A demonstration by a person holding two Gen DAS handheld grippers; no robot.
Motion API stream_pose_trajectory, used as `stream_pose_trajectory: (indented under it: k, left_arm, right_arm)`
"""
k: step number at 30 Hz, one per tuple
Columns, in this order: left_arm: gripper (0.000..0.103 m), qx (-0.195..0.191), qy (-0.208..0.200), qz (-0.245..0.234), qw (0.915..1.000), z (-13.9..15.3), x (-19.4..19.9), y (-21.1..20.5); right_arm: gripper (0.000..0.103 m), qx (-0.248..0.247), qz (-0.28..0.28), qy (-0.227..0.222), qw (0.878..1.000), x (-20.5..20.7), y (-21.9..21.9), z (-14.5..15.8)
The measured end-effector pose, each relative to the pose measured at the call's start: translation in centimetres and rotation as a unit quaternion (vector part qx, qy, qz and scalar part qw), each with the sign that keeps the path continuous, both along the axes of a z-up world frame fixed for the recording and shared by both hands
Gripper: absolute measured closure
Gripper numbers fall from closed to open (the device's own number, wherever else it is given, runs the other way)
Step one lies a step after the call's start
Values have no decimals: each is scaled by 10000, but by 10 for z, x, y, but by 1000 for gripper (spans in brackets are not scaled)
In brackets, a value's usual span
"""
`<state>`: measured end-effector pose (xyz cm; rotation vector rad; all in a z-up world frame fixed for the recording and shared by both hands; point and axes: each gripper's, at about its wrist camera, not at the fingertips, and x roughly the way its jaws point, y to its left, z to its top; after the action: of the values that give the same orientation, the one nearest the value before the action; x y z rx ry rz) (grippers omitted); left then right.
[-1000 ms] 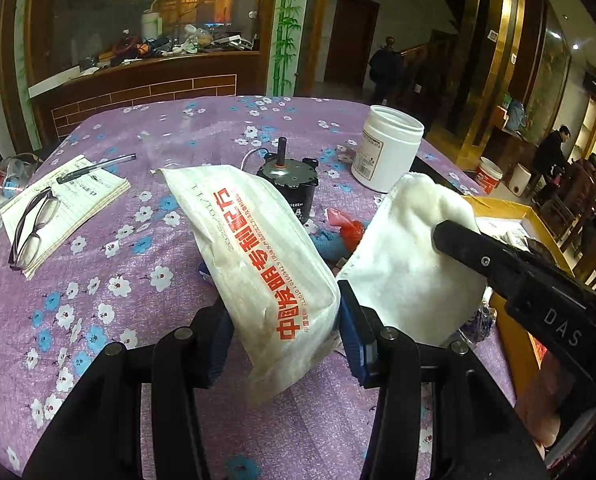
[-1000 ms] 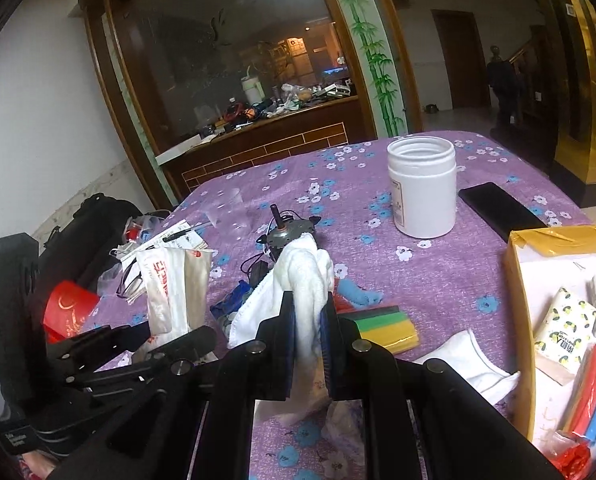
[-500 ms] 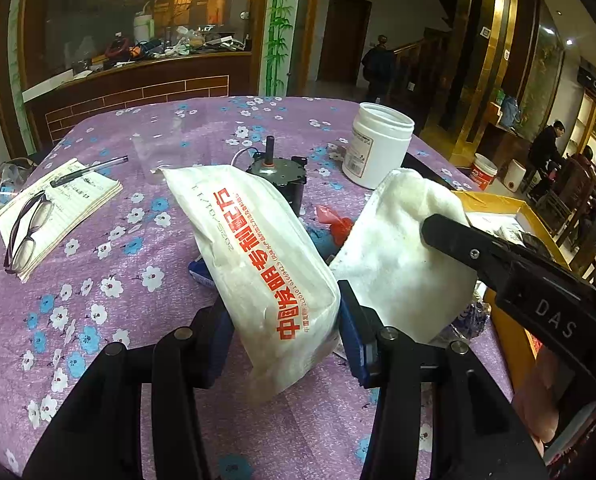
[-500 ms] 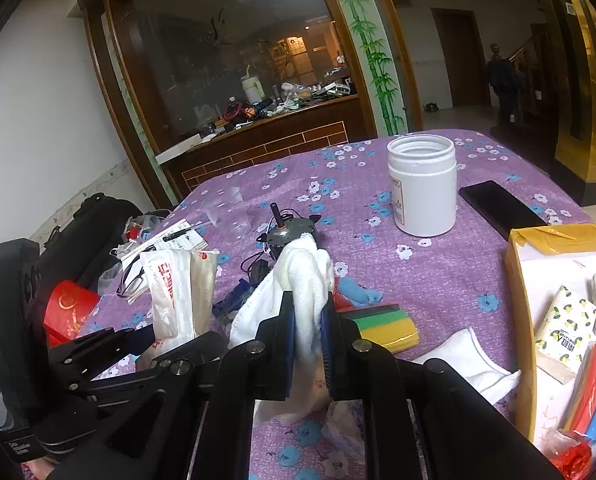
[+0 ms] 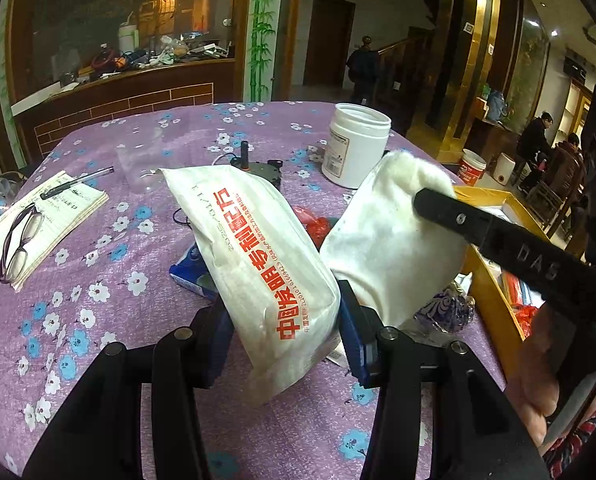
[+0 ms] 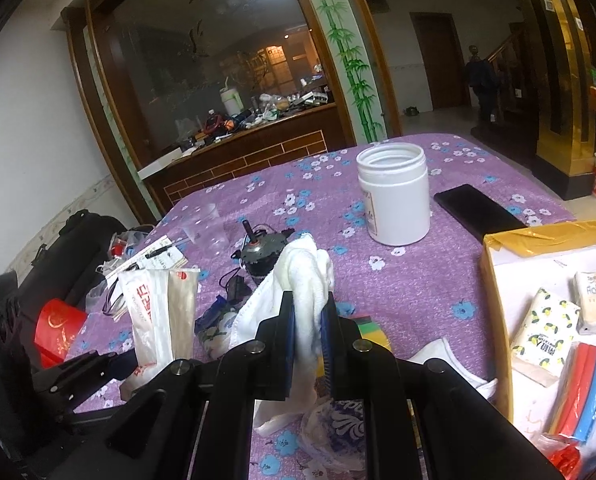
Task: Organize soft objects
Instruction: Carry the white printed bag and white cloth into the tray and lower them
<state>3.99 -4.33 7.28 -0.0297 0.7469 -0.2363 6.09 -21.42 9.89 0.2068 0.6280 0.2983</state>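
Jaws on the left gripper (image 5: 284, 332) clamp a white packet (image 5: 254, 256), right gripper (image 6: 309, 344) pinches a white cloth (image 6: 304, 280), both angled down above the table (image 6: 410, 280); cardboard box (image 6: 494, 280) holds tissue packs (image 6: 546, 328).

Right gripper (image 6: 309, 340) jaws clamping white cloth (image 6: 304, 276), white jar (image 6: 394, 196) beyond

A purple tablecloth (image 5: 110, 300) patterned with white and blue blossoms is being shown. A white packet (image 5: 258, 256) is being marked by red lettering. A white cloth (image 6: 304, 280) is being seen beside a white jar (image 6: 394, 196), a yellow-edged box (image 6: 494, 300) and red and blue strips (image 6: 586, 392).
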Motion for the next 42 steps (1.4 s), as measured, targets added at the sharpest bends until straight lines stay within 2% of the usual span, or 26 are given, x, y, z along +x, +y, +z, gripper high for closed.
stream_pose_trajectory:
  k: [11,22,28,35,42]
  left_arm:
    - [57,-31,-118,-601,9981,6,-15,-23]
    - [57,-33,35,-853,9963,14,-22,-50]
    - [57,-20,62,-1249,9921,24,-31,-89]
    - [57,-120,41,-1842,9828,34,-43,-153]
    - [57,-158,455,-2341,9710,20,-46,-212]
  right_arm:
    - [89,501,-386,-307,9975,-45,-40,24]
    - [89,615,-692,-202,9955,-67,-80,22]
    - [89,772,-1000,-225,9917,-81,-115,29]
    - [89,865,-1416,-251,9858,-105,-166,32]
    - [88,911,-1903,-217,9773,-126,-221,26]
